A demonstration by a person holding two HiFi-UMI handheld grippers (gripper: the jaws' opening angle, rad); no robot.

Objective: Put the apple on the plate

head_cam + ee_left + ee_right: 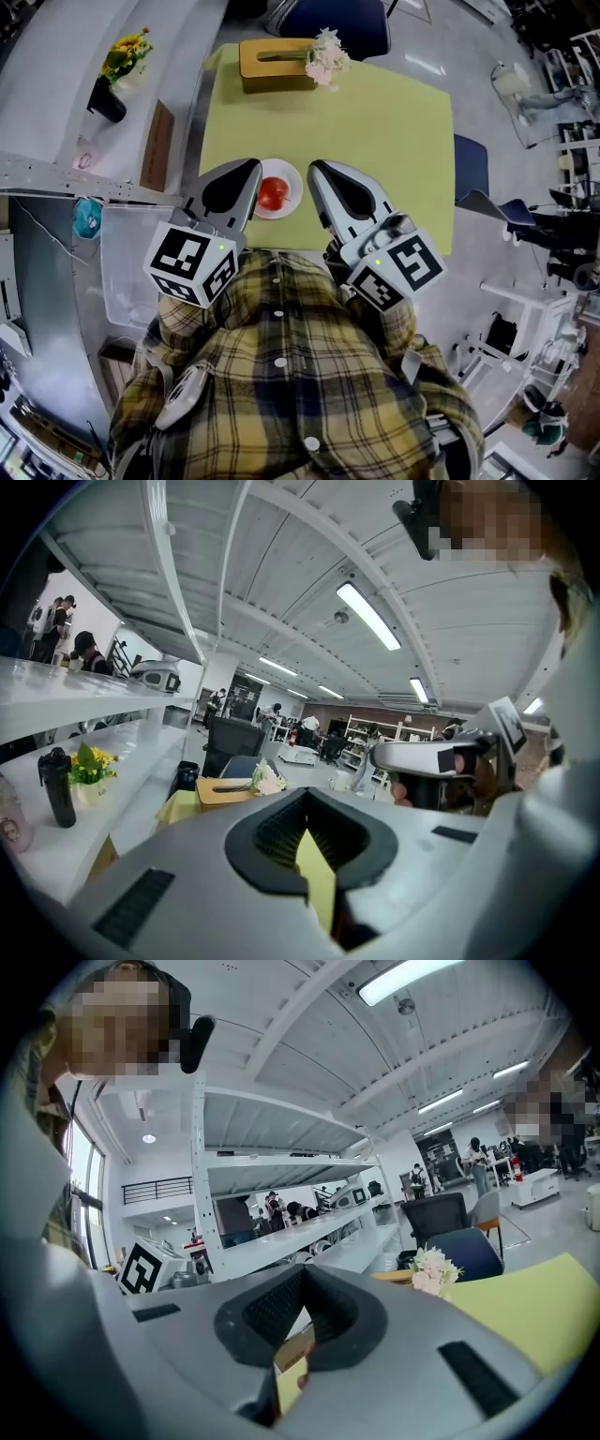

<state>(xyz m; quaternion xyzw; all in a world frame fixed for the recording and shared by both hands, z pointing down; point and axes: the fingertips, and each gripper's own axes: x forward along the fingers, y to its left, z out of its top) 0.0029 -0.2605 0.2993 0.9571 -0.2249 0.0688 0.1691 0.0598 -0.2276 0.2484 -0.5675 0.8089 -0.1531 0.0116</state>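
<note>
- We see the apple (273, 193) lying on the white plate (279, 167), near the front edge of the yellow-green tabletop (394, 141).
- Our left hand-held gripper (251, 169) is clenched with nothing between its jaws and hovers at the plate's left side.
- Our right hand-held gripper (319, 171) is likewise clenched and empty, just right of the plate.
- A wooden tissue box (272, 64) and pale flowers (326, 56) sit at the tabletop's far edge.

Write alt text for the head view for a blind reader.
A red apple lies on a white plate on a yellow-green table, framed by the closed, empty left gripper and right gripper of a person in a plaid shirt. A wooden tissue box and flowers sit at the table's far edge.
</note>
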